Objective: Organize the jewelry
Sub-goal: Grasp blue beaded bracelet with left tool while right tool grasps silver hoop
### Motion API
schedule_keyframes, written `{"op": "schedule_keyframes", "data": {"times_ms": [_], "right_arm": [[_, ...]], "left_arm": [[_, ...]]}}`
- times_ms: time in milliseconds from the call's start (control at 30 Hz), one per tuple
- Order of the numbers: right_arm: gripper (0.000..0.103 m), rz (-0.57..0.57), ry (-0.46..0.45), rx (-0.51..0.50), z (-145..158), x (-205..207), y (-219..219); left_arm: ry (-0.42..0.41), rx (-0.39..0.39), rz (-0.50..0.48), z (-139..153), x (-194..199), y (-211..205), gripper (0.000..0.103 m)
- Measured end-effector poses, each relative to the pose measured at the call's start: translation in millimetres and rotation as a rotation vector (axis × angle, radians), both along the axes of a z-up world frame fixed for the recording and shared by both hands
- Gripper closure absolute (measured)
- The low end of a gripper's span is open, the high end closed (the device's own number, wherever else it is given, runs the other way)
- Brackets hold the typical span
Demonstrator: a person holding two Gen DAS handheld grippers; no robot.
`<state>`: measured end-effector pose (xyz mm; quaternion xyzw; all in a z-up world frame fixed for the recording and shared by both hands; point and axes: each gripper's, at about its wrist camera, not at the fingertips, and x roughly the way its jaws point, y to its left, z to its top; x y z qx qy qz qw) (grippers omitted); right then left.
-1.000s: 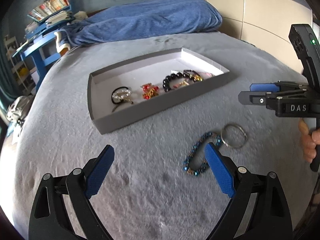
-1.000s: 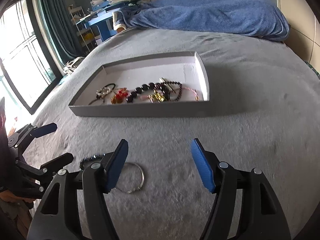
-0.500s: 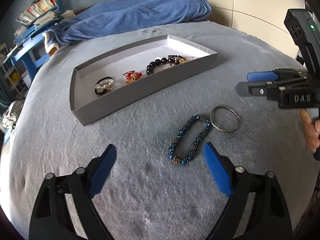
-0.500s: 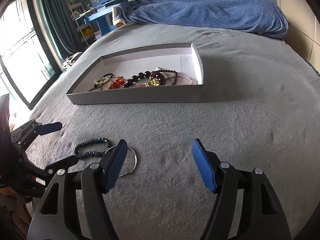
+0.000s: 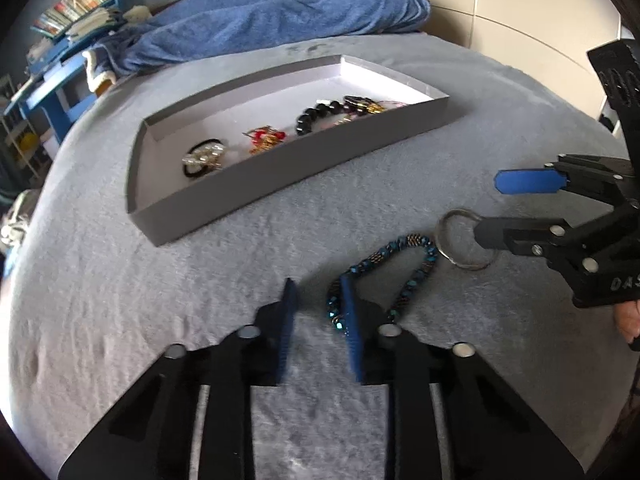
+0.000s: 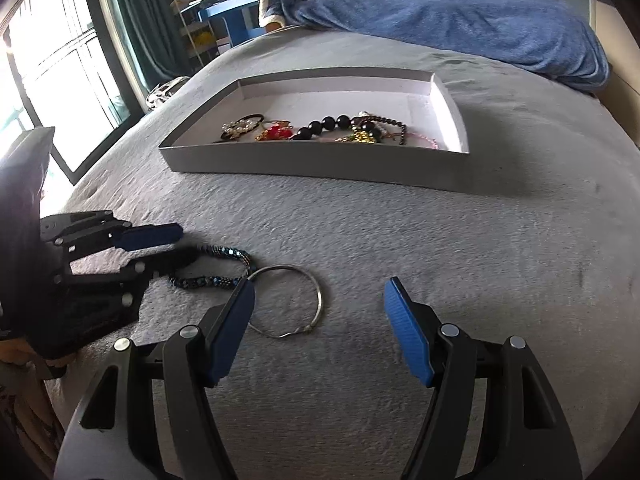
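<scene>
A blue beaded bracelet (image 5: pixel 400 246) (image 6: pixel 224 251) lies on the grey bedspread, touching a thin silver ring (image 5: pixel 460 212) (image 6: pixel 288 267). My left gripper (image 5: pixel 316 284) (image 6: pixel 188 245) is low over the bracelet's near end and its jaws are closing. That end sits between them, against the right finger, with bedspread still showing in the gap. My right gripper (image 6: pixel 318 292) (image 5: pixel 490 208) hangs open over the ring, its left finger above the ring's left edge. Beyond both stands the shallow grey tray (image 5: pixel 280 168) (image 6: pixel 320 164) with several jewelry pieces.
A blue blanket (image 5: pixel 280 12) (image 6: pixel 460 16) is bunched at the far end of the bed. A blue desk with books (image 5: pixel 60 60) stands past the bed's left edge, and a window (image 6: pixel 60 72) is on that side. A person's hand (image 5: pixel 628 316) holds the right gripper.
The left jaws have gone from wide apart to a narrow gap at the bracelet's near end. The right gripper has come down closer to the silver ring.
</scene>
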<state>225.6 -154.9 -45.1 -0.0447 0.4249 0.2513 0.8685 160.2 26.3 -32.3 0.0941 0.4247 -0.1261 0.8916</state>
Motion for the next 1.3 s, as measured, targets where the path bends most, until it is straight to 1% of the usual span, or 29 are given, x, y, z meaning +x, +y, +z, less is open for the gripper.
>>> {"op": "schedule_keyframes", "data": {"times_ms": [133, 267, 400, 467, 500, 533, 567, 633, 667, 800, 900, 967, 1100, 1133, 1167, 1200, 1233, 1267, 1300], "right_arm": [[0.036, 0.024, 0.005, -0.002, -2.1, -3.1, 5.6], [0.036, 0.044, 0.006, -0.011, -4.3, -4.9, 11.6], [0.036, 0.062, 0.002, -0.036, -8.0, -6.2, 18.1], [0.036, 0.070, -0.004, -0.056, -11.0, -7.1, 21.3], [0.036, 0.071, -0.009, -0.064, -12.2, -7.3, 22.4], [0.038, 0.073, -0.016, -0.076, -14.0, -7.6, 23.9], [0.040, 0.074, -0.022, -0.084, -15.2, -7.8, 25.3], [0.049, 0.079, -0.038, -0.096, -17.2, -8.6, 28.2], [0.052, 0.084, -0.044, -0.099, -17.7, -9.0, 29.4], [0.053, 0.091, -0.059, -0.111, -17.5, -9.1, 31.7], [0.053, 0.083, -0.066, -0.109, -15.2, -7.4, 30.3], [0.053, 0.066, -0.072, -0.107, -13.7, -4.9, 27.6], [0.053, 0.047, -0.058, -0.100, -14.6, -1.2, 23.5], [0.053, 0.048, -0.060, -0.105, -14.9, -1.5, 24.2], [0.053, 0.050, -0.061, -0.109, -15.2, -1.9, 24.9], [0.053, 0.052, -0.062, -0.110, -15.6, -2.7, 25.3], [0.053, 0.052, -0.063, -0.112, -15.8, -2.9, 25.6], [0.053, 0.051, -0.064, -0.113, -16.0, -3.3, 25.7], [0.053, 0.051, -0.064, -0.112, -16.0, -3.3, 25.7]], "left_arm": [[0.009, -0.017, 0.089, 2.8, 5.6, 19.7, 0.087], [0.035, -0.065, 0.128, 3.5, 7.4, 33.9, 0.087], [0.034, -0.089, 0.112, 6.6, 5.3, 32.8, 0.085], [0.033, -0.093, 0.097, 6.8, 4.4, 28.9, 0.077], [0.031, -0.089, 0.087, 6.5, 4.0, 26.0, 0.075], [0.031, -0.088, 0.079, 5.8, 4.4, 23.5, 0.071], [0.032, -0.091, 0.069, 5.3, 4.4, 20.8, 0.071], [0.035, -0.088, 0.055, 3.7, 5.3, 16.2, 0.070], [0.036, -0.084, 0.046, 2.5, 5.6, 13.4, 0.069], [0.041, -0.073, 0.024, -1.4, 6.2, 7.0, 0.066], [0.042, -0.082, 0.011, -1.5, 6.1, 4.5, 0.061], [0.045, -0.083, -0.001, -2.2, 5.7, 2.5, 0.061], [0.053, -0.056, -0.009, -6.4, 6.8, -1.4, 0.061], [0.053, -0.049, -0.005, -6.6, 7.1, -1.7, 0.067], [0.052, -0.044, -0.003, -6.7, 7.2, -1.8, 0.075], [0.051, -0.040, -0.006, -6.7, 7.1, -3.0, 0.079], [0.050, -0.037, -0.009, -6.3, 6.8, -3.7, 0.087], [0.049, -0.034, -0.012, -5.8, 6.3, -4.6, 0.093], [0.049, -0.031, -0.017, -5.1, 5.7, -5.3, 0.096]]}}
